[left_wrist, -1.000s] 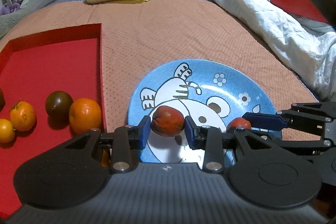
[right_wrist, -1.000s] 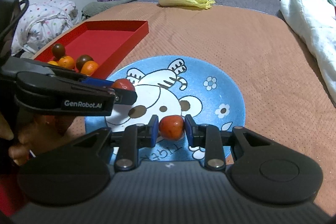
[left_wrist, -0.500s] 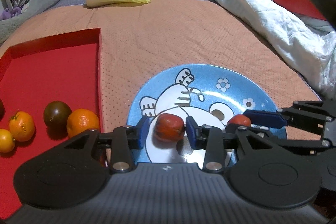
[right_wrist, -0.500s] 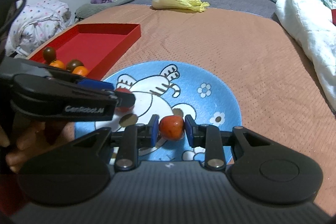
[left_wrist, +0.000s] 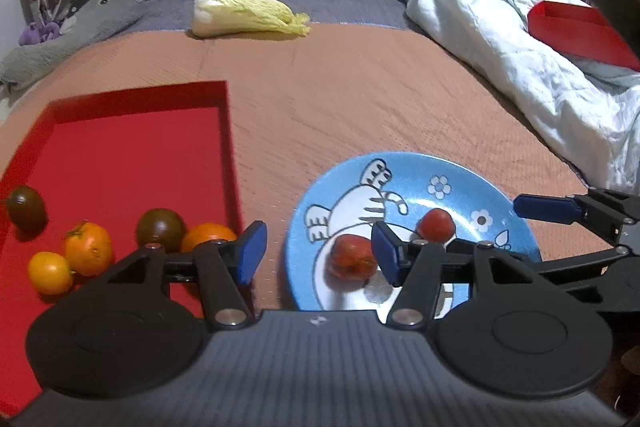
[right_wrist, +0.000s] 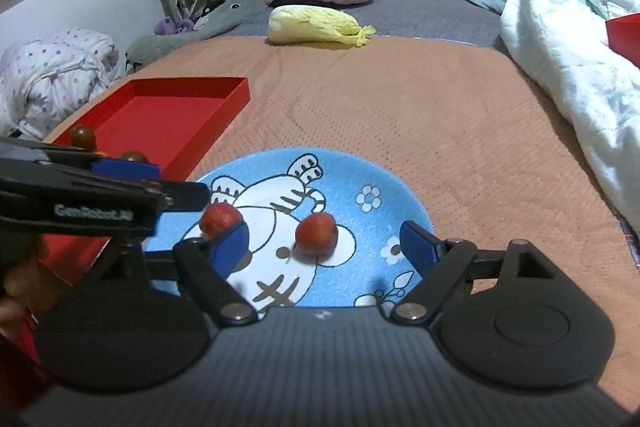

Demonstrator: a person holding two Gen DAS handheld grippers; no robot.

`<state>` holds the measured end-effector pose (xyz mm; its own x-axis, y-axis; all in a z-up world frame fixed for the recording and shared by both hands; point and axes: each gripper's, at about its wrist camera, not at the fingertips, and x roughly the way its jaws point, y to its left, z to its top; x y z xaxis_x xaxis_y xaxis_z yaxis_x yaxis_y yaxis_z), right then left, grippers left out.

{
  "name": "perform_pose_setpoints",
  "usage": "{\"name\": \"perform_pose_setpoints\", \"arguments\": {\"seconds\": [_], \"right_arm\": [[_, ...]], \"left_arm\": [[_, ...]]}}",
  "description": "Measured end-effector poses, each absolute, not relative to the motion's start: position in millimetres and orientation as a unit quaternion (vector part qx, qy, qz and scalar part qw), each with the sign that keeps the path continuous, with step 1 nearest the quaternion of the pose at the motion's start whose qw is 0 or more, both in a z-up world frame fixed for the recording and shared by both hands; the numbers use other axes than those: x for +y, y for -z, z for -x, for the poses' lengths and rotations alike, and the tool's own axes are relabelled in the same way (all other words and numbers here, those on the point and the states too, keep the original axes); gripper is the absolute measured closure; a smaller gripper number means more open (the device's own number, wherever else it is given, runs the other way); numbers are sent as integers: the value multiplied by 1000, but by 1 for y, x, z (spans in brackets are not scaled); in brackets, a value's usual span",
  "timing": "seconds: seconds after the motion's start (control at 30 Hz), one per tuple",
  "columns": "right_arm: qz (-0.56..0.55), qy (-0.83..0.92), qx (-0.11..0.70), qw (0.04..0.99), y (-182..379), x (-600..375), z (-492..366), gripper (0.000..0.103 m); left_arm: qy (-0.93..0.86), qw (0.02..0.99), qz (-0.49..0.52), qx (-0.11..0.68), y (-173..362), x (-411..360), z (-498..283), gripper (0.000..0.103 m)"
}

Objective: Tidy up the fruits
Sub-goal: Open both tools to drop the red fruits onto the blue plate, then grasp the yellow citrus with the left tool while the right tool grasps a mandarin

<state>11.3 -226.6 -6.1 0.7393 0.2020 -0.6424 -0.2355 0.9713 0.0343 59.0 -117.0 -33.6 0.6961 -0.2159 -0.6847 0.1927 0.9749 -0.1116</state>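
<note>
Two red fruits are seen lying on the blue cartoon plate [right_wrist: 384, 187], which is taken here as the landmark. The darker red fruit [left_wrist: 352, 257] rests on the plate's white centre toward its left side; the rounder red fruit [right_wrist: 317, 233] rests just beside it toward the plate's middle, the two being apart.

In the left wrist view the darker fruit is found between the fingers of the left gripper [left_wrist: 318, 251], close against the inner face of the right-hand blue pad [left_wrist: 384, 251], while the other pad stands well off it over the plate's left edge and the cloth. The jaws are opening and the fruit is not pressed; it has been let go onto the plate.

In the right wrist view the rounder fruit is framed between the pads of the right gripper [right_wrist: 326, 247], clear of both, with bare plate showing on each side. These jaws are opening wide and nothing is held.

Left of the plate, just beside it, a red tray [left_wrist: 132, 147] is laid on the orange-brown cloth [left_wrist: 360, 99]; in it two dark tomatoes [left_wrist: 160, 229] and three oranges [left_wrist: 88, 247] are gathered at its near end. Far beyond the plate a cabbage [left_wrist: 244, 15] is laid, and a white quilt [left_wrist: 520, 59] is heaped to the plate's right.
</note>
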Motion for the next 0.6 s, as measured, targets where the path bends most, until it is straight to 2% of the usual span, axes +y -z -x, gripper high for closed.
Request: {"name": "perform_pose_setpoints", "arguments": {"seconds": [0.5, 0.6], "right_arm": [[48, -154, 322, 933, -15, -198, 4, 18], [56, -169, 323, 929, -18, -187, 6, 15]], "left_arm": [[56, 934, 26, 351, 14, -60, -33, 32], [43, 936, 30, 349, 13, -47, -27, 29]]}}
